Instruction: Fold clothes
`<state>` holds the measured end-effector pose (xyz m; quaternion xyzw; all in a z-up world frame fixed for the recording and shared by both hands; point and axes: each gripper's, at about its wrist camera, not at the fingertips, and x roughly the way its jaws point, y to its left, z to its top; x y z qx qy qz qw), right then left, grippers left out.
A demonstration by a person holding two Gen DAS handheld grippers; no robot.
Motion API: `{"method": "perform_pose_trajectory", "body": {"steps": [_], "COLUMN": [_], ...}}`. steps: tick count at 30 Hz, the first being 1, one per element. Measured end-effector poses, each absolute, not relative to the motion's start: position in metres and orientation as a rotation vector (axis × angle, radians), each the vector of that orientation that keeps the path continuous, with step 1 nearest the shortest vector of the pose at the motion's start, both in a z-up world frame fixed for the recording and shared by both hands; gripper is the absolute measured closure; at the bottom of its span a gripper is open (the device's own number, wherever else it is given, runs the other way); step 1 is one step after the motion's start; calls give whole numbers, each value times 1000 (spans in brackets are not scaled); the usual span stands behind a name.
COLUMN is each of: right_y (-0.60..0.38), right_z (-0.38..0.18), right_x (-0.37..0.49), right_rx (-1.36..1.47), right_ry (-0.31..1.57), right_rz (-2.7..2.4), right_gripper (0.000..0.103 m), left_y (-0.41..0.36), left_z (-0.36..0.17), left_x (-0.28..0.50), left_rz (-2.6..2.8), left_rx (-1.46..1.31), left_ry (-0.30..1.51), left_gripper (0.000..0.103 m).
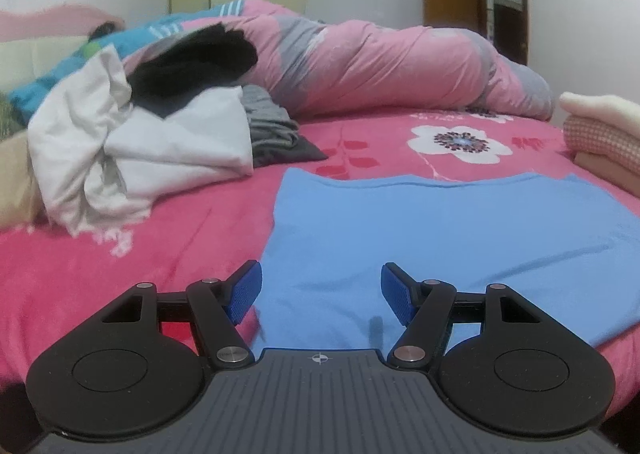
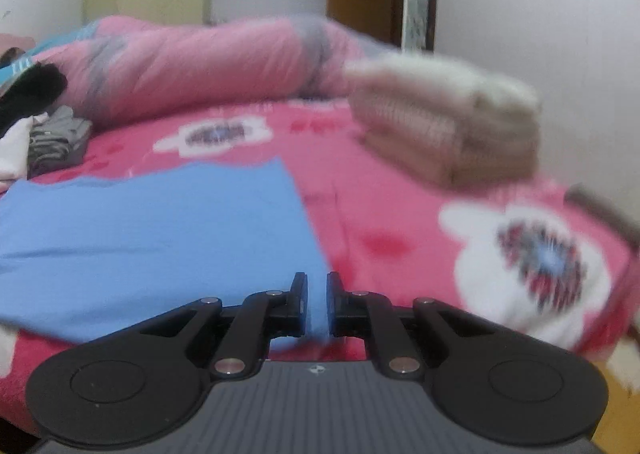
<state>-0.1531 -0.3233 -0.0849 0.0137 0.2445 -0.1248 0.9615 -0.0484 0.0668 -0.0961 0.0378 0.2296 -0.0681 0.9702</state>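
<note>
Blue garment [image 1: 460,238] flat on bed, left gripper [image 1: 321,290] jaws apart (empty), right gripper [image 2: 317,304] pinching its corner.

Right wrist view: whole frame motion-blurred. The folded stack [image 2: 444,133] at far right shows no clear weave or layers, and the bedspread [image 2: 400,221] flowers are smeared. The blue garment [image 2: 152,234] is cut off at the left edge, and its near right corner lies in the right gripper [image 2: 317,304], whose narrow gap hides whether the pads press it. Left wrist view: checked stack [image 1: 604,137] cut off by the right edge; the black garment [image 1: 192,65] hides part of the white pile [image 1: 160,145].
</note>
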Motion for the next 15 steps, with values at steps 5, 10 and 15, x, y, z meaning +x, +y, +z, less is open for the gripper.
{"method": "perform_pose_trajectory", "body": {"steps": [5,10,15], "right_y": [-298,-323,-320], "right_z": [-102,-110,-80], "right_x": [-134,-133,-115], "right_rx": [57,162,123], "right_ry": [478,522,448], "right_rz": [-76,-152,-142], "right_gripper": [93,95,92], "left_y": [62,77,72], "left_z": [-111,-109,-83], "left_x": [-43,-40,-28], "left_rz": [-189,-94,-163], "left_rx": [124,97,76], "left_ry": [552,548,463], "left_gripper": [35,35,34]}}
